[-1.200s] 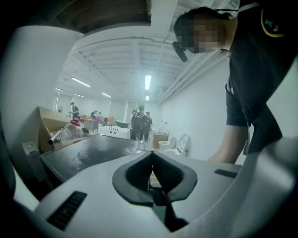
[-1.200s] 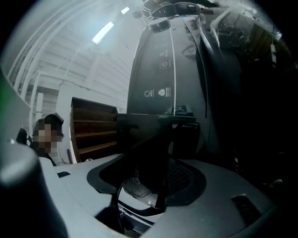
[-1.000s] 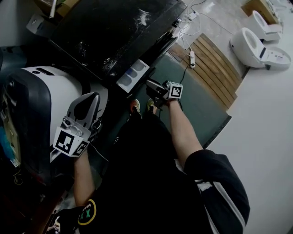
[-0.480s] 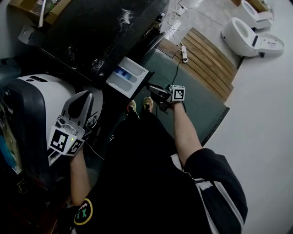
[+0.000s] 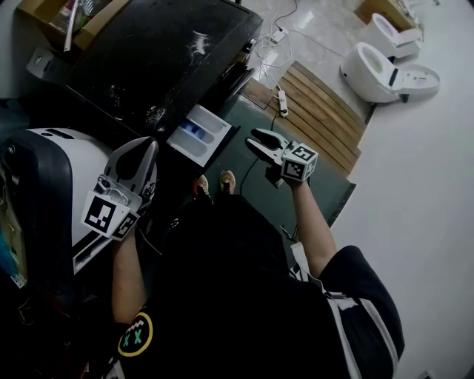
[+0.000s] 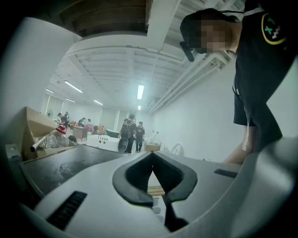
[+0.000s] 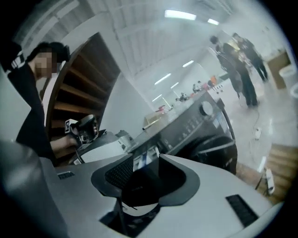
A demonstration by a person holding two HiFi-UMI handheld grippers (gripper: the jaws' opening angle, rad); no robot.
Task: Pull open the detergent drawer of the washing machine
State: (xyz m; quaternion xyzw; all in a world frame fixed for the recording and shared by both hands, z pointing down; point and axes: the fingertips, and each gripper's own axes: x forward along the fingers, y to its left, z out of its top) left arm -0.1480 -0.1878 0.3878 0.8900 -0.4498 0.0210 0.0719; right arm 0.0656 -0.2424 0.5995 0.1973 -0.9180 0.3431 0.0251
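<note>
The black washing machine [image 5: 163, 52] stands at the upper left of the head view. Its white detergent drawer [image 5: 198, 133], with blue compartments, sticks out of the front. My right gripper [image 5: 255, 137] hovers to the right of the drawer, apart from it. Its jaws are closing with nothing between them. Through the right gripper [image 7: 146, 162] I see the drawer [image 7: 142, 160] and the machine's front [image 7: 205, 125] beyond. My left gripper [image 5: 148, 144] is shut and empty above a white appliance [image 5: 59, 170]. Its tips meet in the left gripper view [image 6: 152, 155].
A green mat [image 5: 311, 174] covers the floor before the machine. A wooden slatted pallet [image 5: 326, 104] and a power strip [image 5: 281, 100] lie beyond it. Two white toilets [image 5: 385, 70] stand at the far right. A cardboard box [image 5: 52, 15] sits upper left. People [image 6: 130, 132] stand far off.
My right gripper has come away from the drawer's front, moving right and up while rolling over. The drawer stays pulled out. The left gripper rose slightly.
</note>
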